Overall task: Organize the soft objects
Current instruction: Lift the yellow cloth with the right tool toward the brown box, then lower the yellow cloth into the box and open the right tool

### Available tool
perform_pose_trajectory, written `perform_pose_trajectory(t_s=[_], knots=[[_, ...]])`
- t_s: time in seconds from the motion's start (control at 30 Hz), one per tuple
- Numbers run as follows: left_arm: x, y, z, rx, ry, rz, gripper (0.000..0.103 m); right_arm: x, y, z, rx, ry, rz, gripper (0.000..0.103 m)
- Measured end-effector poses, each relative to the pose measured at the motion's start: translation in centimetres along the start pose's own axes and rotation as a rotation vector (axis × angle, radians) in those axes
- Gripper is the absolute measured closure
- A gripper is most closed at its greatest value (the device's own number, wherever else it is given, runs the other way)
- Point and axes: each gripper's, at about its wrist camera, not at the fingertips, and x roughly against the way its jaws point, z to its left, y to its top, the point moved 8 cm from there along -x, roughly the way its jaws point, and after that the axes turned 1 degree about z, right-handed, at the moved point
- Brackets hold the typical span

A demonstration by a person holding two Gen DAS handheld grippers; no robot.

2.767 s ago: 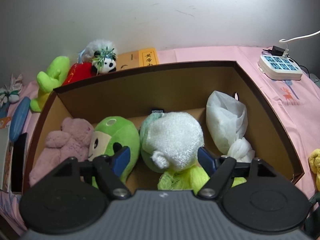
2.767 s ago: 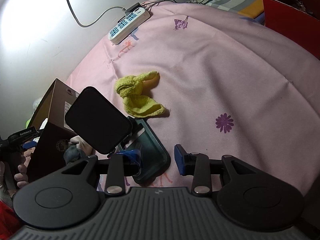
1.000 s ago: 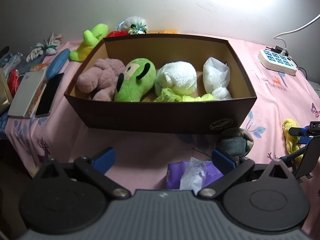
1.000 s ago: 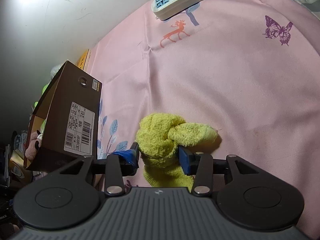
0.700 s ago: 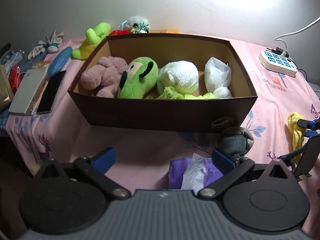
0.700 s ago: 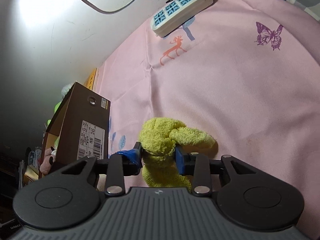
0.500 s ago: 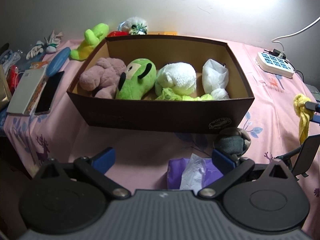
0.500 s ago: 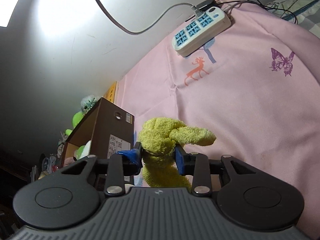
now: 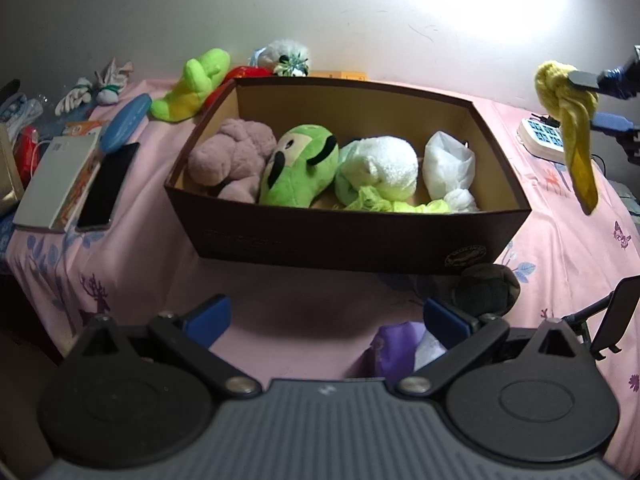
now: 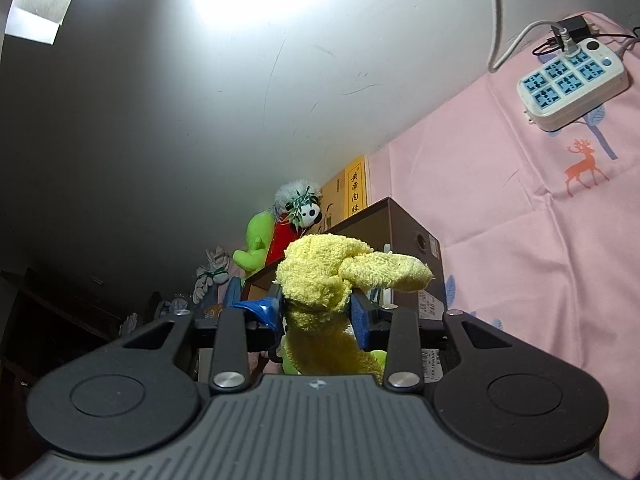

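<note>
Right gripper (image 10: 318, 314): jaws clamped on the knotted yellow towel (image 10: 340, 280), lifted clear of the pink cloth (image 10: 540, 260). From the left wrist view the towel (image 9: 570, 120) hangs in the air at the far right, beyond the right end wall of the cardboard box (image 9: 340, 240), loose tail dangling down.

Left gripper (image 9: 324, 320): jaws spread wide, holding nothing, on the near side of the box.

Box contents, left to right: pink plush (image 9: 230, 156), green plush (image 9: 302, 168), white plush (image 9: 380, 168), white plastic bag (image 9: 448, 168).

A dark grey ball (image 9: 486, 288) lies at the box's near right corner. A power strip (image 10: 572, 84) lies on the cloth, far right.
</note>
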Motion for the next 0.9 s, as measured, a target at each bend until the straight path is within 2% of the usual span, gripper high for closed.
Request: perform_pose_trajectory(t_s=[0.13,0.37,0.47,0.6,0.77,0.9], knots=[[-0.1,-0.5,2.7,0.027,0.006,0.011,0.0,-4.6,-0.2,1.6,0.078,-0.069,0.031,0.085],[-0.4,-1.2,7.5,0.07,0.019,0.022,0.0,-11.9,-1.2,0.9,0.161,-0.248,0.09,0.084],[-0.7,-1.3,8.7,0.074,0.016,0.033,0.0,-14.2,-2.0,0.6,0.191,-0.318,0.122,0.081],[-1.6,-1.3,9.4,0.066,0.001,0.053,0.0,-15.4,-2.7,0.6,0.294,-0.435,0.106,0.081],[-2.3,-0.8,9.1,0.05,-0.024,0.061,0.0,-15.1,-2.4,1.1,0.338,-0.456,0.092,0.081],[-2.6,-0.1,8.2,0.027,-0.037,0.061,0.001,-13.3,-2.0,2.4,0.322,-0.406,0.052,0.081]])
